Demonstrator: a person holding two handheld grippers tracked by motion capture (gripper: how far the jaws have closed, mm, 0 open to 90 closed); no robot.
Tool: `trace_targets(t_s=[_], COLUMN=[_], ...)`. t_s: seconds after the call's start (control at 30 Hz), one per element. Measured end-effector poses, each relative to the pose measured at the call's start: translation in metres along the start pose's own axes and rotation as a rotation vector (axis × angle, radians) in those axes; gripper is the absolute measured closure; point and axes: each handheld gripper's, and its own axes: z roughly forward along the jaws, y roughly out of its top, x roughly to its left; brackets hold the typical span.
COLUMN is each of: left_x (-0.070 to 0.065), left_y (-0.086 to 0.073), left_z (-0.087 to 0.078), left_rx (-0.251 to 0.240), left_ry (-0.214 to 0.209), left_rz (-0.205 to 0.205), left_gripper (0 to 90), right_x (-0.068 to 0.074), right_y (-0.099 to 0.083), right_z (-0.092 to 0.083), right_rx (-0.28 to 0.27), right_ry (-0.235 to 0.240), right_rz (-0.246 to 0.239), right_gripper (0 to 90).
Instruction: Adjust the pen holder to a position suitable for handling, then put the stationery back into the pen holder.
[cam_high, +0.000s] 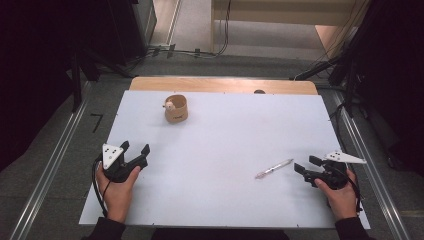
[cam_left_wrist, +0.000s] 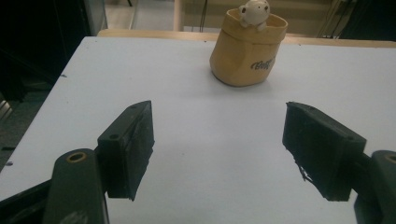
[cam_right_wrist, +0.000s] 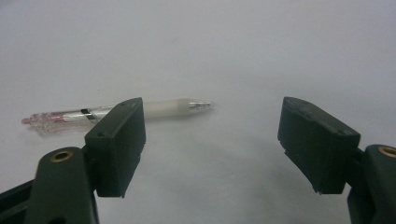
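A clear pen (cam_high: 273, 168) with a white grip lies on the white table (cam_high: 225, 140), right of the middle. Just right of it, my right gripper (cam_high: 306, 165) rests low over the table, open, jaws pointing left at the pen. In the right gripper view the pen (cam_right_wrist: 121, 113) lies crosswise just beyond the open jaws, partly behind the left jaw. A tan cup (cam_high: 176, 108) with a small white figure on its rim stands at the back left. My left gripper (cam_high: 135, 150) is open at the front left, aimed toward the cup (cam_left_wrist: 247, 49), which stands well ahead.
The table's wooden far edge (cam_high: 222, 84) shows beyond the white top. Metal rails (cam_high: 55, 160) run along both sides on the floor, and cables (cam_high: 190, 51) lie on the floor at the back. Dark stands flank the table.
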Motion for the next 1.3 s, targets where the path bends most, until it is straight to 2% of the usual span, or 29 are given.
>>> trace_targets(t_s=[0.37, 0.7, 0.9, 1.3], left_x=[-0.0037, -0.0052, -0.0044, -0.0041], left_y=[0.0007, 0.0015, 0.0015, 0.0007], left_z=[0.0076, 0.0079, 0.0071, 0.0061], left_rx=[0.002, 0.006, 0.005, 0.006], left_ry=[-0.014, -0.02, -0.018, -0.018], left_rz=[-0.006, -0.001, -0.008, -0.007], left_gripper=[25.6, 25.4, 24.9, 24.4], right_x=[0.0001, 0.0006, -0.0034, -0.0058], right_y=[-0.0043, -0.0055, -0.0012, 0.0022], right_z=[-0.0046, -0.0073, -0.0055, 0.0013], right_rx=[0.001, -0.001, 0.008, 0.031], right_ry=[-0.006, 0.002, 0.019, 0.033], right_rz=[0.002, -0.008, -0.079, -0.104], right_gripper=[21.8, 21.8, 21.9, 22.0])
